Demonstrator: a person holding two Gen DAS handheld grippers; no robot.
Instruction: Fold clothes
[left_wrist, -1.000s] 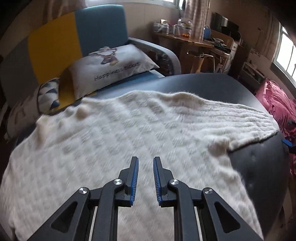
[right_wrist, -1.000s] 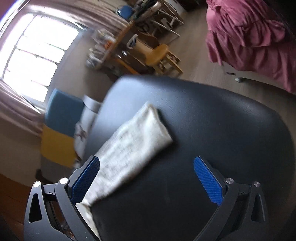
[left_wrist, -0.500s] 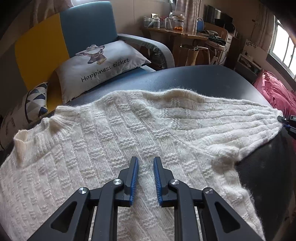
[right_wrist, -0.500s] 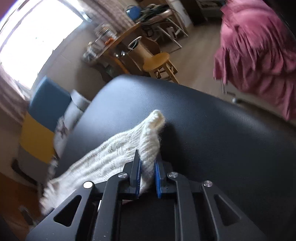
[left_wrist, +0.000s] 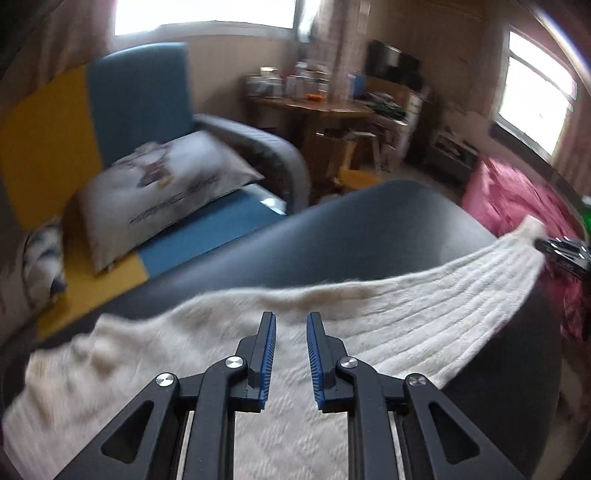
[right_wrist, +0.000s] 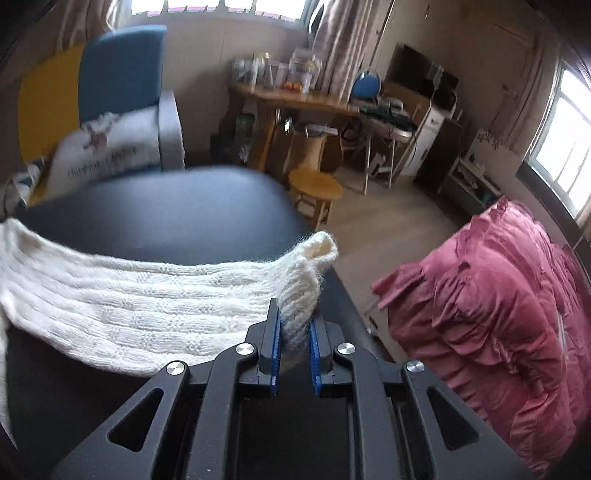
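sleeve (right_wrist: 155, 306) of the cream knit sweater (left_wrist: 258, 369) runs as a long band from the garment body out to its cuff (right_wrist: 317, 254), and that cuff end is pinched between the pads of the right gripper (right_wrist: 294, 339); jaws pressed on the knit, cuff mouth standing proud just beyond the fingertips; sleeve hangs in a shallow sag above the dark padded surface (right_wrist: 184, 206); body of the sweater lies flat on that surface directly under the left gripper (left_wrist: 290, 354); its jaws stand narrowly apart with nothing between them, pads clear of the knit so far as can be seen.

judgement: the sleeve's long axis points from the right jaws back toward the body on the left, so a fold would carry the cuff along that line across the chest; right hand holds the only grip; left hand is nearer the body and free to pin it; left view is blurred, so contact there is unconfirmed.
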